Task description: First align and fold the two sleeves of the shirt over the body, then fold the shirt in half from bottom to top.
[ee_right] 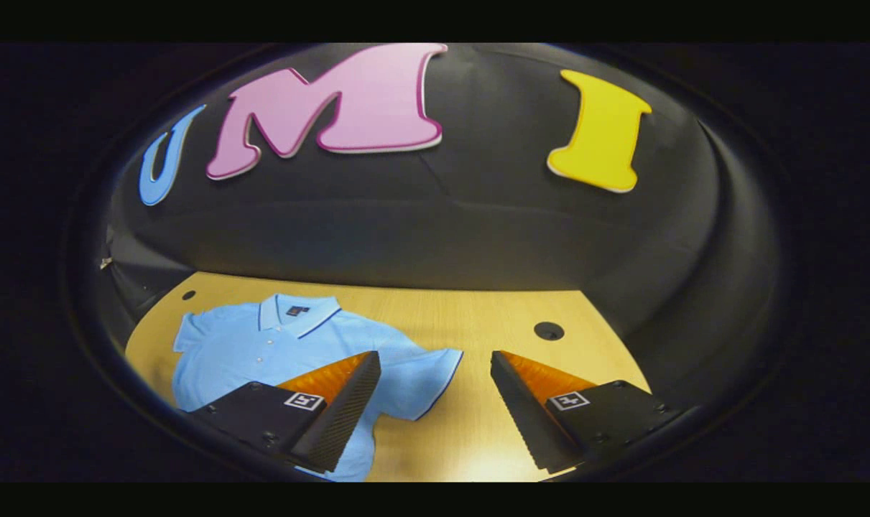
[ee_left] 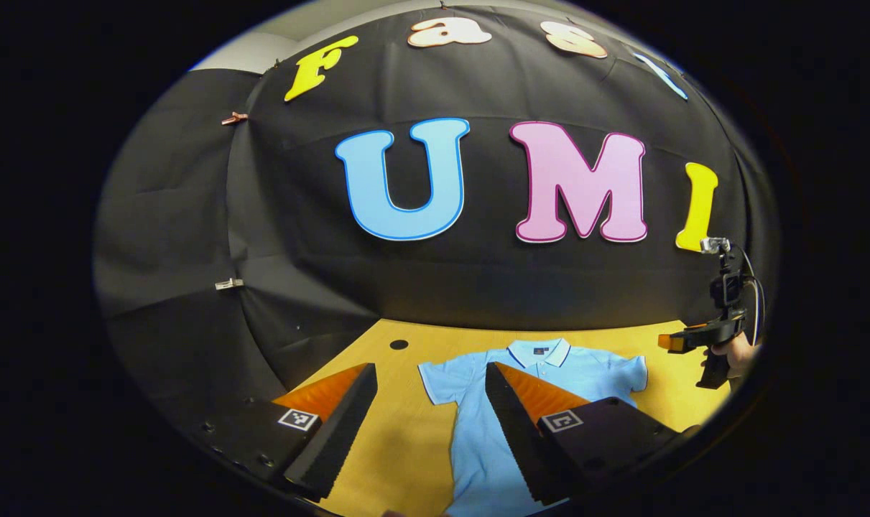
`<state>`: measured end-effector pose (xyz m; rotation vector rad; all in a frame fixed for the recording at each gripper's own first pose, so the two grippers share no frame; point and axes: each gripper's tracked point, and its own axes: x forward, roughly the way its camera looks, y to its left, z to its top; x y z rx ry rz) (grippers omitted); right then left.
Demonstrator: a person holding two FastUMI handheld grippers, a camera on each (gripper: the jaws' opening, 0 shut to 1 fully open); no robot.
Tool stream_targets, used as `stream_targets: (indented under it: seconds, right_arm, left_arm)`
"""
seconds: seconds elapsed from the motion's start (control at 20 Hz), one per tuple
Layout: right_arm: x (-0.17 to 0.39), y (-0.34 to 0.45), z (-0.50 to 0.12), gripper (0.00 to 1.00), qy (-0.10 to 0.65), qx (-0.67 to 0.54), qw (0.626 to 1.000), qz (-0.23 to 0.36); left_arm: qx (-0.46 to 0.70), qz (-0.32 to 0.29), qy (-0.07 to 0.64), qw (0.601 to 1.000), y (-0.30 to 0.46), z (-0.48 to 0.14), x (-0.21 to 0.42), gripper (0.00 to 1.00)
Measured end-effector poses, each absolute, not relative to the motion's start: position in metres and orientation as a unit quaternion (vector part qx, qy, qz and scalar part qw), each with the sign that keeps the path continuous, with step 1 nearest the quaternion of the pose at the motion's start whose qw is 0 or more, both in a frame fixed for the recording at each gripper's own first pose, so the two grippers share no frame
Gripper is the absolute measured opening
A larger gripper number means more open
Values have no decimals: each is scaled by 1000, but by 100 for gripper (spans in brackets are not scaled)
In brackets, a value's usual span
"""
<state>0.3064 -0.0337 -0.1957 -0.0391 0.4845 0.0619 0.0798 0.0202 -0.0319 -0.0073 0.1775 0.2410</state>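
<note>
Shirt (ee_left: pixel 593 373) flat on counter (ee_left: pixel 406 431) in the left gripper view, collar (ee_left: pixel 539 352) at 12 o'clock toward the booth wall, both sleeves spread out, nothing folded yet. Left sleeve (ee_left: pixel 442 380) lies between the two fingers of the left gripper (ee_left: pixel 431 370). Jaws wide open, nothing in them, raised above the counter. Left finger sits over bare wood at about 7 o'clock, right finger overlaps the shirt body at about 5 o'clock. Small round hole (ee_left: pixel 399 345) in the counter just beyond the left sleeve, near the wall. Right gripper (ee_left: pixel 668 343) shows far off at 3 o'clock, held by a hand (ee_left: pixel 736 355), above the counter edge past the right sleeve (ee_left: pixel 632 373); can't tell its jaw gap from here.

Right gripper view: shirt (ee_right: pixel 262 345) sits at 8 o'clock, collar (ee_right: pixel 294 312) toward the wall, placket buttons visible. Right sleeve (ee_right: pixel 435 377) lies flat, its tip reaching into the gap between the fingers of the right gripper (ee_right: pixel 435 359). Jaws wide open, empty, clear of the cloth. Left finger overlaps the shirt body, right finger over bare counter (ee_right: pixel 478 316). One hole (ee_right: pixel 548 330) at about 3 o'clock beyond the right finger, another hole (ee_right: pixel 188 294) near the far left corner, beside the left sleeve (ee_right: pixel 187 334).
</note>
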Motion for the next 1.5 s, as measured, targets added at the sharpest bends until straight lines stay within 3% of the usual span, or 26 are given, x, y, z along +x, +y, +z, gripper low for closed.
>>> stream_targets:
  seconds: [0.4, 0.7, 0.75, 0.8, 1.05, 1.15, 1.25, 1.3, 1.35, 1.45, 1.5]
  right_arm:
    - [364, -39, -287, 97, 318, 0, 948, 8]
    - [374, -36, -316, 94, 346, 11, 938, 6]
    - [373, -32, -318, 82, 347, 14, 938, 9]
    - [374, -30, -316, 79, 342, 12, 940, 13]
    - [376, -14, -316, 10, 336, -7, 941, 29]
    - [375, -10, -315, 14, 339, 0, 941, 27]
    - [375, -10, -313, 4, 343, 18, 939, 19]
    - [375, -13, -310, 9, 341, 18, 940, 14]
    - [375, -13, -302, 4, 334, 15, 942, 10]
    - [377, -7, -284, 9, 318, 10, 948, 8]
    - [375, -1, -277, 6, 314, 4, 949, 9]
  left_arm:
    - [-11, 109, 108, 988, 7, -43, 117, 96]
    - [-12, 97, 116, 988, -6, -49, 131, 97]
    - [-12, 95, 116, 989, -8, -50, 133, 97]
    - [-12, 94, 116, 989, -8, -50, 134, 97]
    - [-20, 98, 113, 989, -8, -51, 132, 97]
    - [-26, 98, 115, 988, -6, -54, 129, 97]
    - [-29, 96, 116, 988, -6, -57, 126, 97]
    - [-29, 94, 116, 988, -4, -57, 124, 97]
    - [-28, 92, 116, 989, -3, -58, 121, 97]
    - [-27, 92, 113, 989, 5, -58, 116, 97]
    - [-29, 93, 113, 989, 9, -58, 113, 97]
